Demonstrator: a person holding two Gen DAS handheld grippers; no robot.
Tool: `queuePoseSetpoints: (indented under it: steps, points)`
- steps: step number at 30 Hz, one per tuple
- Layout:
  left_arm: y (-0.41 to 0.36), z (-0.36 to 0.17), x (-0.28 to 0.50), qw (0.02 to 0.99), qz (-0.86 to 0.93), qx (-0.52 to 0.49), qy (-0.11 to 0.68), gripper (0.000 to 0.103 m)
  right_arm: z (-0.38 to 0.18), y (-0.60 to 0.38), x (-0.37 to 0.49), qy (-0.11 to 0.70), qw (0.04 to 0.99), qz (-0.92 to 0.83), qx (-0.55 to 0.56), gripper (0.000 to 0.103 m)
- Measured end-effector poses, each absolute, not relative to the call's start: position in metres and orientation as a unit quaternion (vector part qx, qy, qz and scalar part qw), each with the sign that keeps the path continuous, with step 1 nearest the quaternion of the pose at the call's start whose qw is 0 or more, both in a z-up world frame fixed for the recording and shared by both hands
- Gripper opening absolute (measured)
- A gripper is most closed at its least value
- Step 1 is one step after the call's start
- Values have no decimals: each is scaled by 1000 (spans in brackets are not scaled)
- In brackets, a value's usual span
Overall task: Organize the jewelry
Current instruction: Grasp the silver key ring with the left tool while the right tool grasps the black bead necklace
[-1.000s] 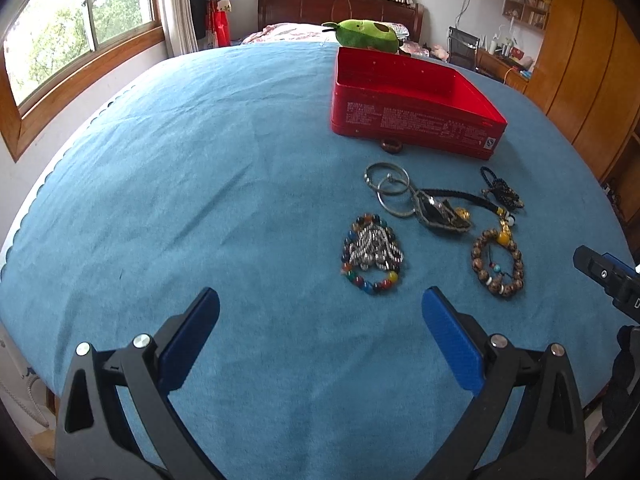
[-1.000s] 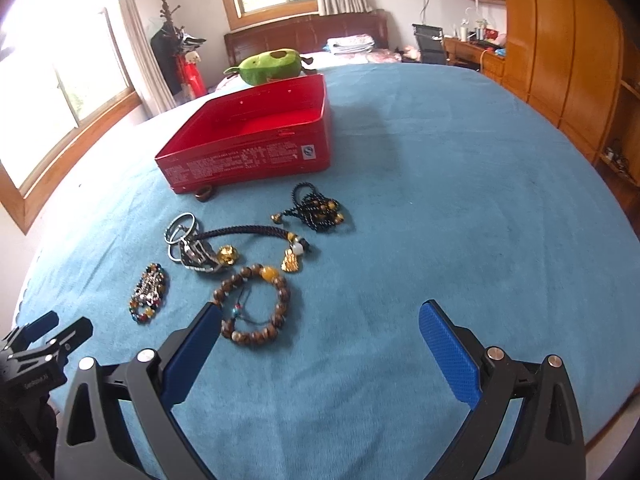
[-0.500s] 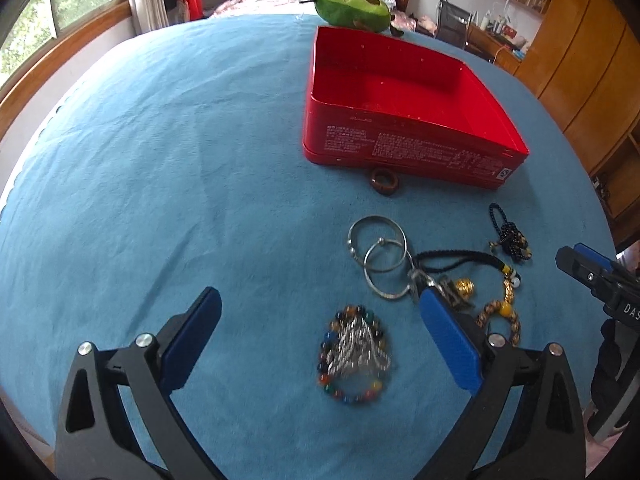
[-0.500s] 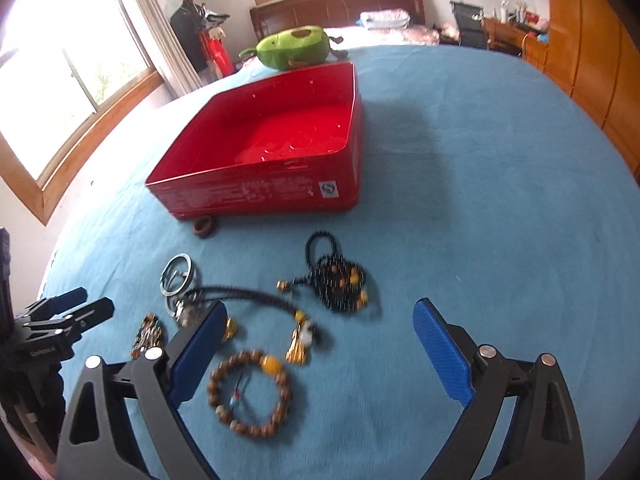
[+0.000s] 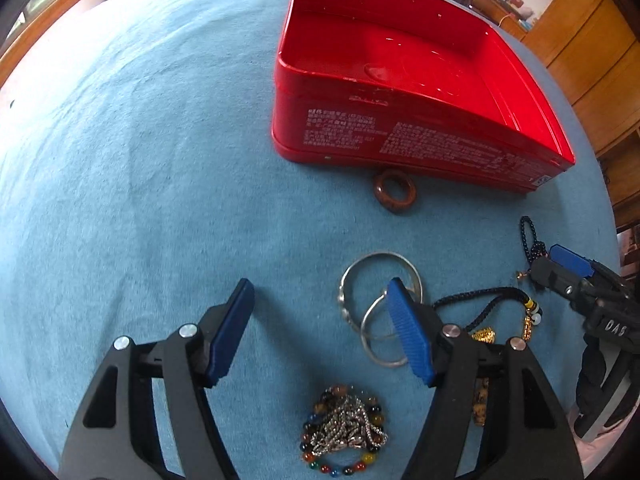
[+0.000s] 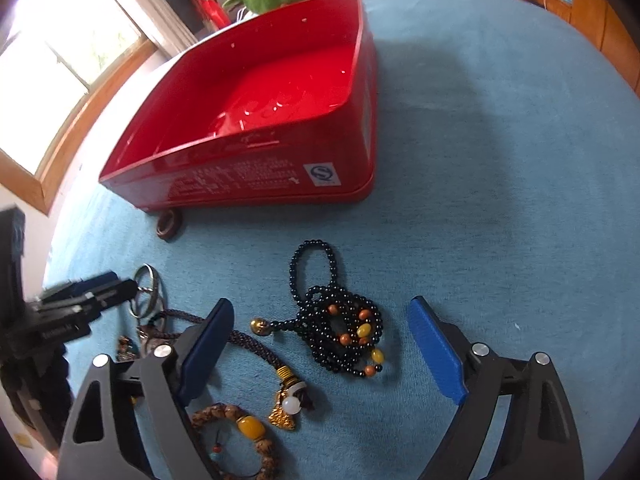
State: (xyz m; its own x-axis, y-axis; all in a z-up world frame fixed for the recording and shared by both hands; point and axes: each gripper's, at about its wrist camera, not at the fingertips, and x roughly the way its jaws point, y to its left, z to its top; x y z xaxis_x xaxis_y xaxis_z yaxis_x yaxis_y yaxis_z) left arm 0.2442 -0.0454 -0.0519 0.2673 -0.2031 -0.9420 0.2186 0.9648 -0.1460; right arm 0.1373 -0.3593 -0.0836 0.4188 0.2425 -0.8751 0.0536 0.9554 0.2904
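Jewelry: loose on the blue-covered tabletop (image 5: 140, 168), all of it in front of the red tin (image 5: 400, 136) and outside it.
Left claw (image 5: 320, 332): jaws spread and empty, having just been narrowing; nothing between the pads. Its right fingertip (image 5: 404, 320) overlaps the two silver bangles (image 5: 372, 280) in view; contact cannot be told.
Right claw (image 6: 320, 354): jaws wide apart, having just been narrowing slightly; nothing gripped. The black bead necklace (image 6: 340, 320) lies on the cloth between its fingers, pads clear of it.
Red tin: open-topped, upright, interior holds no jewelry.
Brown ring (image 5: 395, 192): on the cloth just beside the tin's near wall.
Multicoloured bead bracelet (image 5: 344, 440): below the left claw, a silver chain heaped on it.
Braided cord with gold charms (image 6: 256, 350): runs under the right claw's left finger.
Wooden bead bracelet (image 6: 236, 440): near the lower edge of the right wrist view.
Change from earlier frames: both claws are closer to the jewelry and pitched further down; the tin fills more of each view.
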Motion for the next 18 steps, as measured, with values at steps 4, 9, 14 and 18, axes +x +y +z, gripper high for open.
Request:
queuePoseSetpoints:
  steps: [4,9,14,18]
  points:
    - [-53,-55,251,792,-140,11,594,61,-85,-354,137,536,836,48,111,85]
    - [-67,-56,254,784,-162,7,599,37,-86,-352,137,528,842,46,104,84]
    - [-84,-65,259,784,-153,29,601,14,-85,-355,134,525,843,49,108,84]
    - [-91,-66,261,786,-156,34,597,14,-83,-356,132,522,844,52,111,85]
